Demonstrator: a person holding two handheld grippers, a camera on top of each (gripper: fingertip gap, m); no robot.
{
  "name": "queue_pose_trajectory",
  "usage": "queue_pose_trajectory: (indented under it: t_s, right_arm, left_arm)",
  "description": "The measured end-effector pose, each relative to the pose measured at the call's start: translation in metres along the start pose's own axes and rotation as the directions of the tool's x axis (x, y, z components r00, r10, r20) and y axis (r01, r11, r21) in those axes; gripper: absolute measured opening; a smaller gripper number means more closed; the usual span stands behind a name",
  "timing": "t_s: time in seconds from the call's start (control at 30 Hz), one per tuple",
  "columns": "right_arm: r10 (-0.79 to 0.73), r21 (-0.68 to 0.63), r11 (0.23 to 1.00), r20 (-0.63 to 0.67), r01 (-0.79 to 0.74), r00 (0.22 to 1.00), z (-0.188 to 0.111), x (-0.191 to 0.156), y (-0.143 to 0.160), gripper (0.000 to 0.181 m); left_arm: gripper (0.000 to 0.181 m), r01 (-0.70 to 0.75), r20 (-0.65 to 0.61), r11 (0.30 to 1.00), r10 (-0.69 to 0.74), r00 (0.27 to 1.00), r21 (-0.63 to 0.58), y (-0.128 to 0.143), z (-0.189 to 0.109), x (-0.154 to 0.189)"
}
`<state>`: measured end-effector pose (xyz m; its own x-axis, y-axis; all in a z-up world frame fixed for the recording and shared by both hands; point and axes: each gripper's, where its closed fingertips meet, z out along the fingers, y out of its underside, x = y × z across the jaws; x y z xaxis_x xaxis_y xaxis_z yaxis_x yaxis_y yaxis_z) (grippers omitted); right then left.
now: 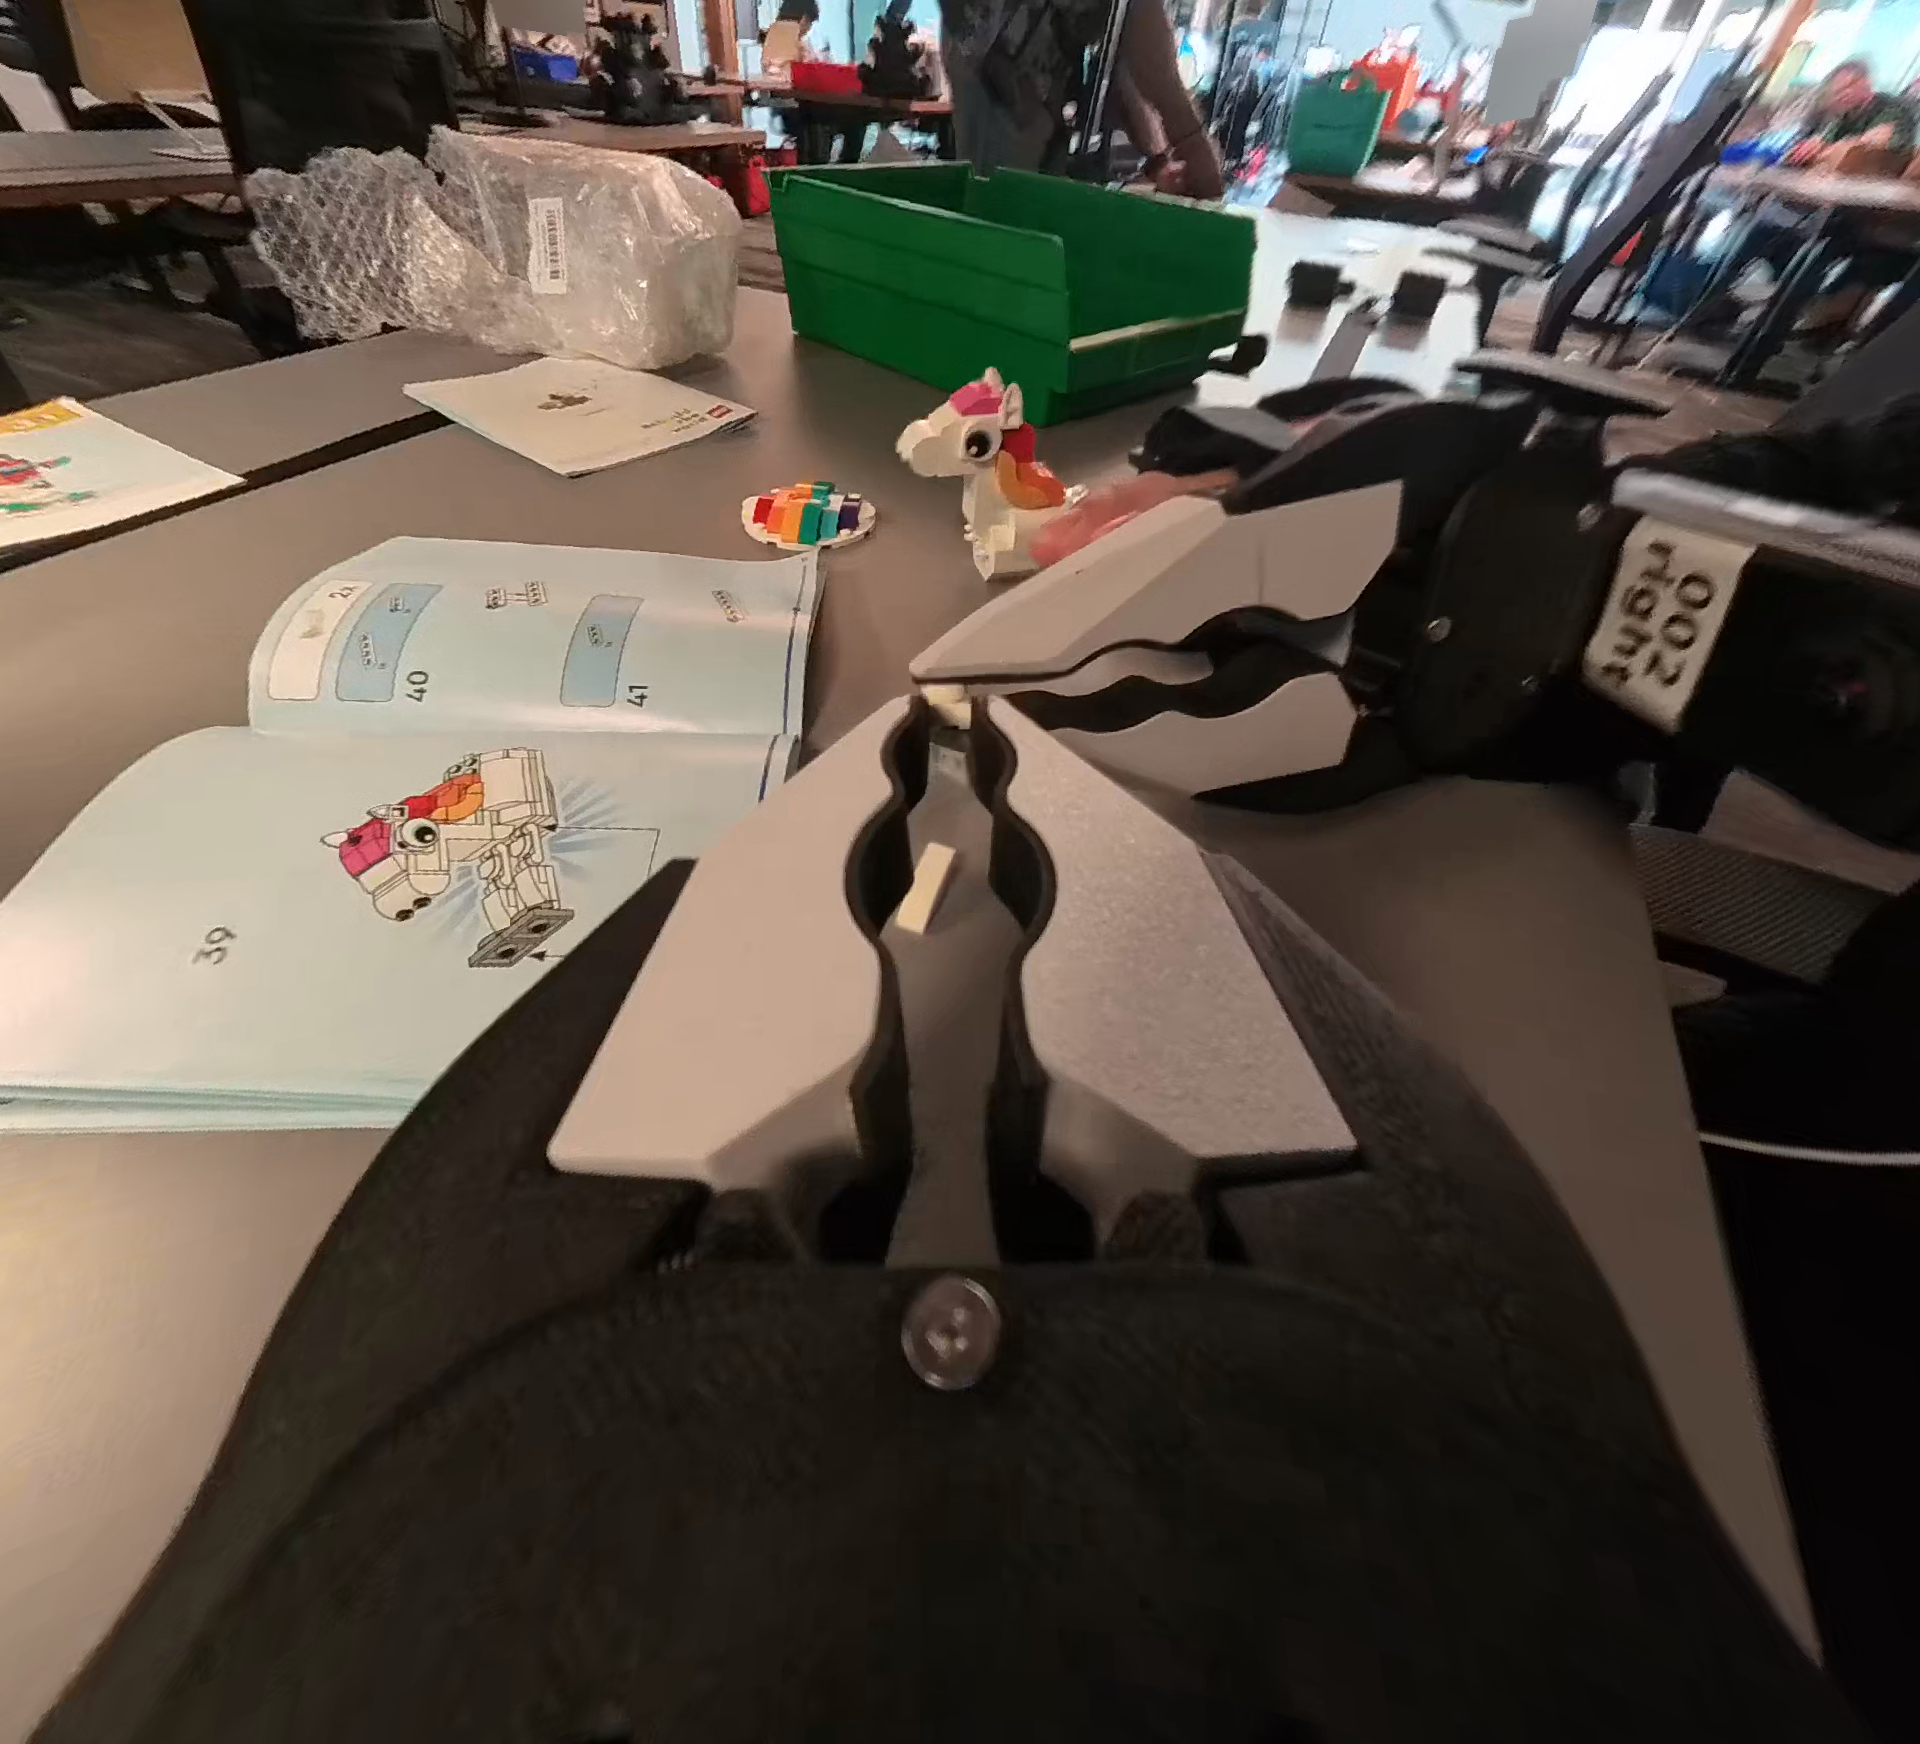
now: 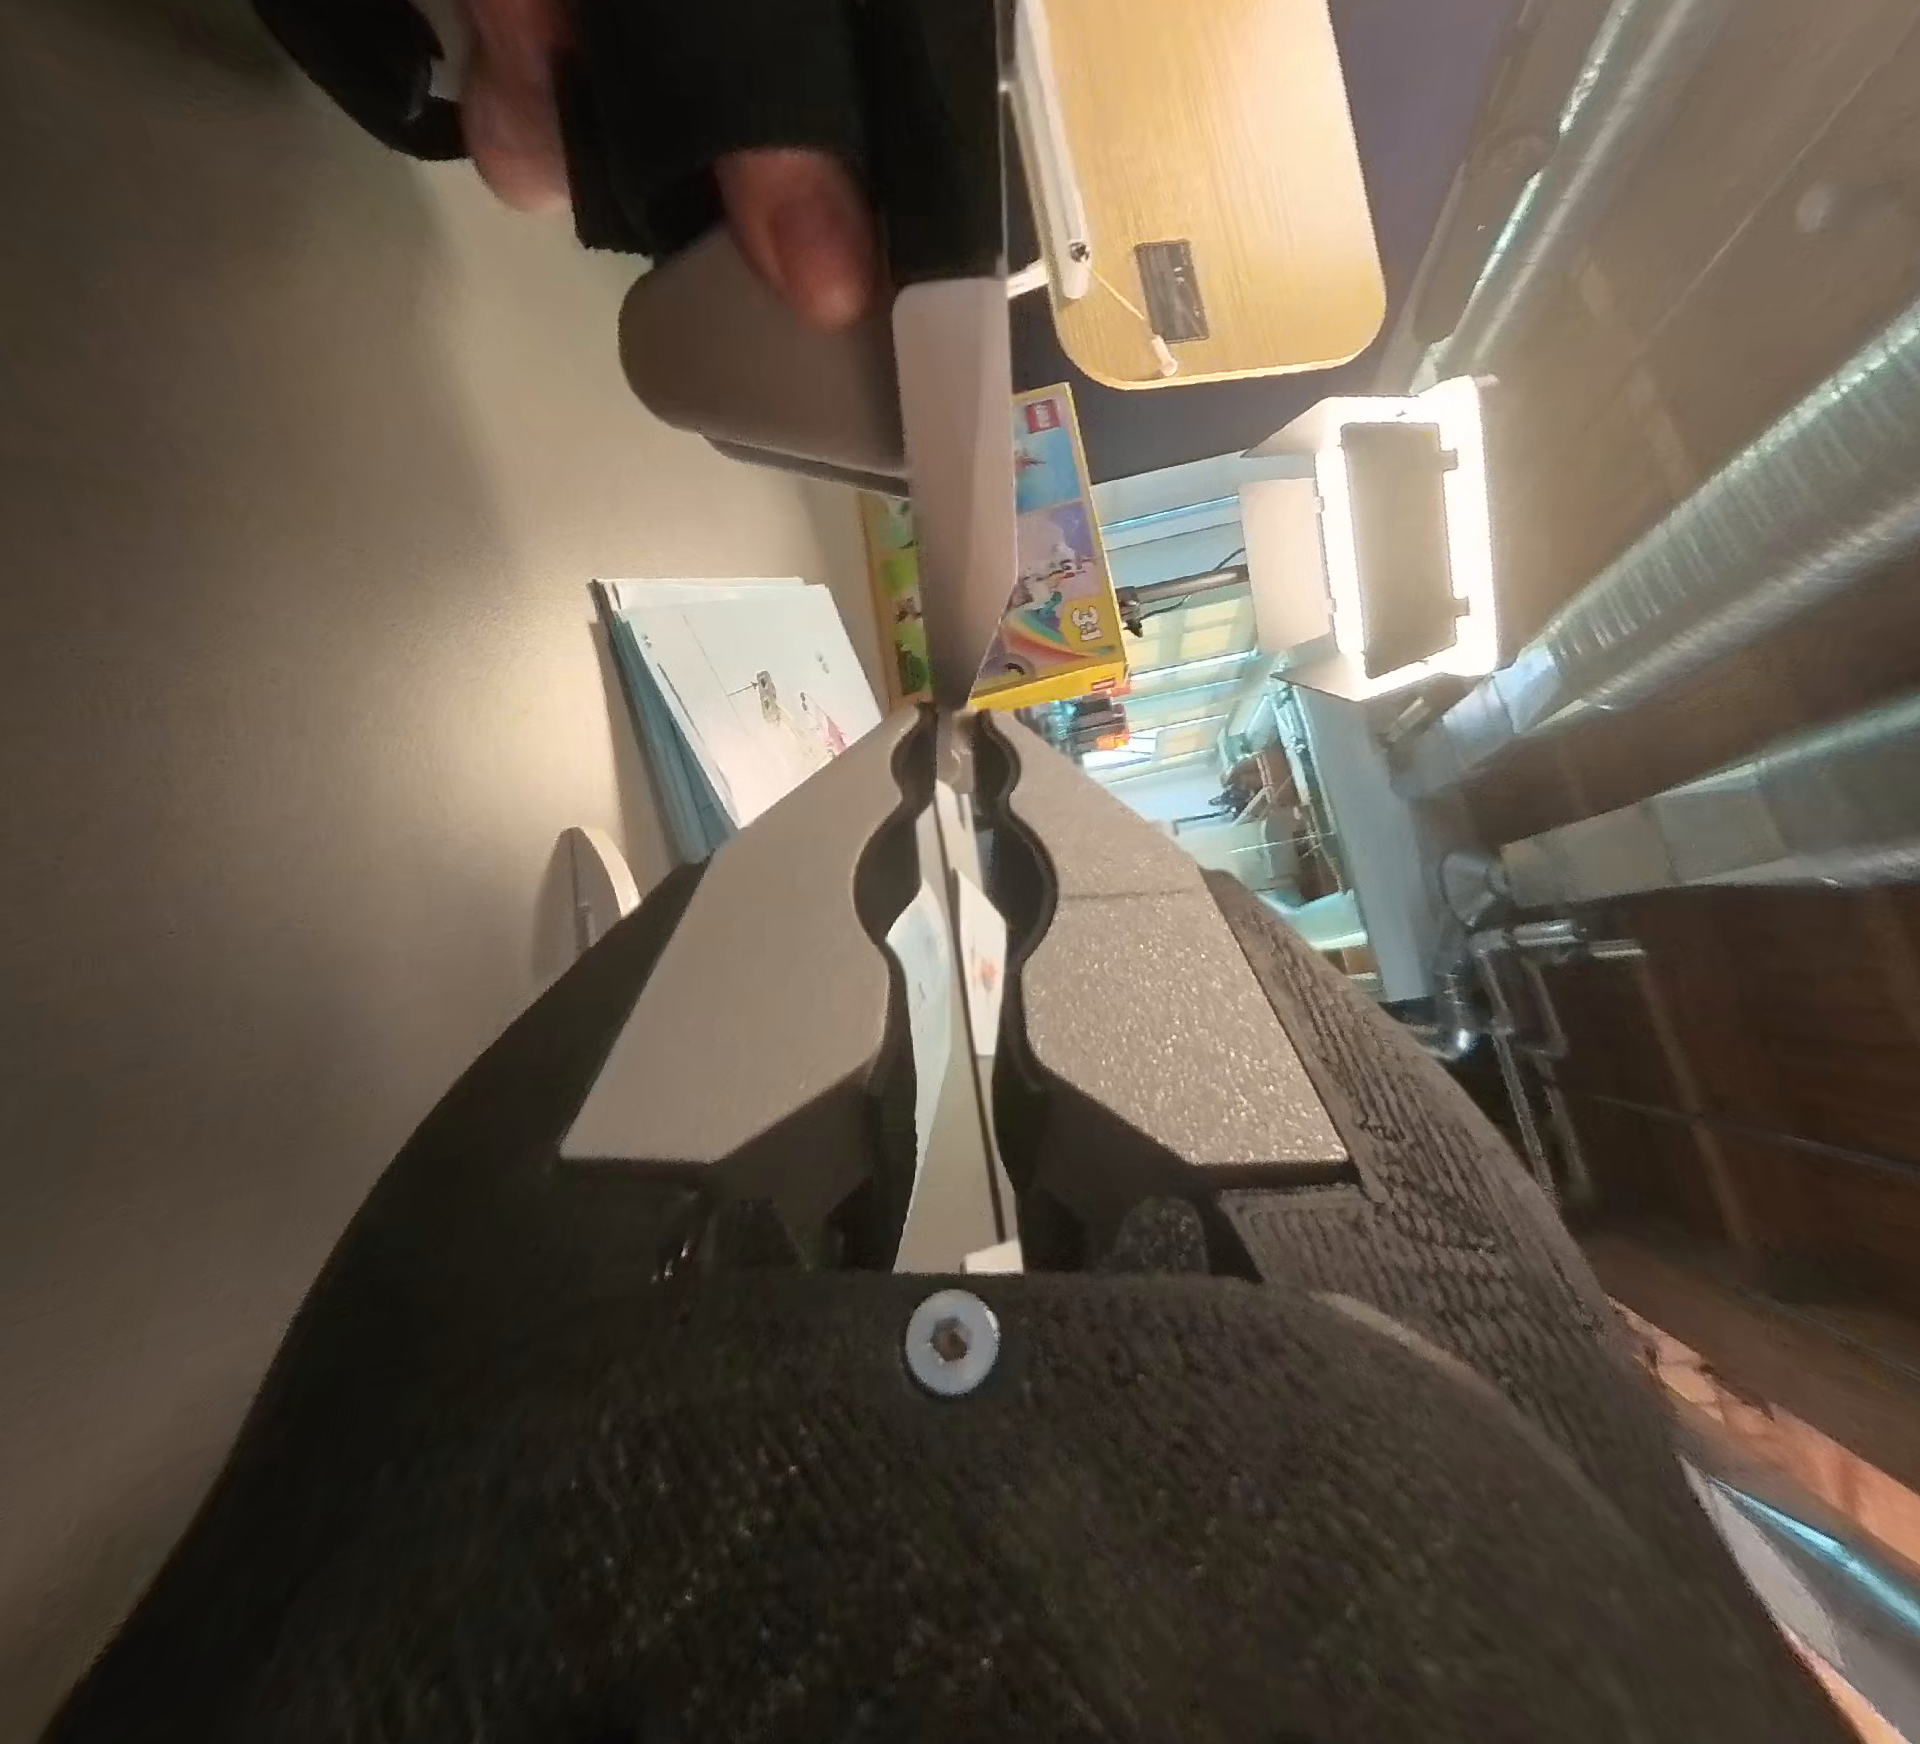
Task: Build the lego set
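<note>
The left gripper [image 1: 948, 707] and the right gripper [image 1: 940, 678] meet tip to tip above the grey desk [image 1: 623, 499], both sets of fingers drawn in close on a small white piece [image 1: 951, 707] pinched between them, so each seems to hold an end of the same little assembly (just how the bricks join is too small to tell). From the left wrist view the right gripper comes in from three o'clock, and the rest of the build is laid out: the unicorn model [image 1: 987, 473] stands at twelve o'clock beyond the tips, the round rainbow plate [image 1: 808, 515] lies just beside it toward eleven, the open instruction booklet [image 1: 416, 811] spreads at nine o'clock, a loose white tile [image 1: 925, 889] rests on the desk under the left fingers, and a green bin [image 1: 1018, 281] and a bubble-wrapped bundle [image 1: 499, 250] sit farther back. The right wrist view, rolled on its side, shows none of the model; instead it shows the person's hand [image 2: 665, 84] strapped to the left gripper [image 2: 951, 702] coming down from twelve o'clock, the yellow set box [image 2: 1049, 572] standing behind the tips, and the booklet [image 2: 727, 686] edge-on at ten o'clock.
</note>
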<state>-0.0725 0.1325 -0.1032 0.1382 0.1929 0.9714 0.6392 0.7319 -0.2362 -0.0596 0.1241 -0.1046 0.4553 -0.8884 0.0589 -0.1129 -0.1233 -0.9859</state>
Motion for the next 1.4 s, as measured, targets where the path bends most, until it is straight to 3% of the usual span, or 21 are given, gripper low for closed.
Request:
queue_pose_trajectory:
  t_s: [0.2, 0.33, 0.5, 0.63, 0.9, 1.23, 1.4]
  right_arm:
    - [-0.154, -0.051, 0.987, 0.004, 0.154, 0.988, 0.000, -0.004, 0.003, 0.004]
    - [-0.139, -0.041, 0.989, 0.009, 0.139, 0.990, -0.001, -0.004, 0.002, 0.004]
    - [0.024, 0.039, 0.999, -0.007, -0.024, 1.000, 0.001, 0.001, 0.000, 0.005]
    - [0.235, 0.090, 0.966, 0.070, -0.241, 0.969, 0.000, 0.001, -0.002, 0.041]
    - [0.248, 0.226, 0.935, 0.131, -0.272, 0.960, -0.013, 0.002, -0.010, 0.026]
    - [0.230, 0.209, 0.945, 0.121, -0.251, 0.966, -0.014, 0.003, -0.009, 0.004]
    - [0.055, 0.130, 0.990, 0.034, -0.059, 0.998, -0.011, 0.003, -0.007, 0.004]
  left_arm:
    - [0.007, -0.065, 0.043, 0.997, 0.066, 0.997, -0.043, 0.005, 0.002, -0.001]
    - [0.007, -0.078, 0.034, 0.996, 0.079, 0.996, -0.042, 0.005, 0.002, 0.001]
    - [0.007, 0.052, -0.044, 0.999, -0.052, 0.998, 0.011, -0.002, 0.000, -0.001]
    - [0.007, 0.213, -0.153, 0.976, -0.203, 0.967, 0.053, -0.009, -0.004, -0.001]
    - [0.007, 0.422, -0.351, 0.906, -0.407, 0.843, -0.036, -0.005, -0.003, 0.012]
    - [0.007, 0.358, -0.336, 0.934, -0.341, 0.878, -0.012, -0.007, -0.004, 0.015]
    - [0.008, 0.182, -0.223, 0.983, -0.175, 0.959, 0.009, -0.004, -0.004, 0.012]
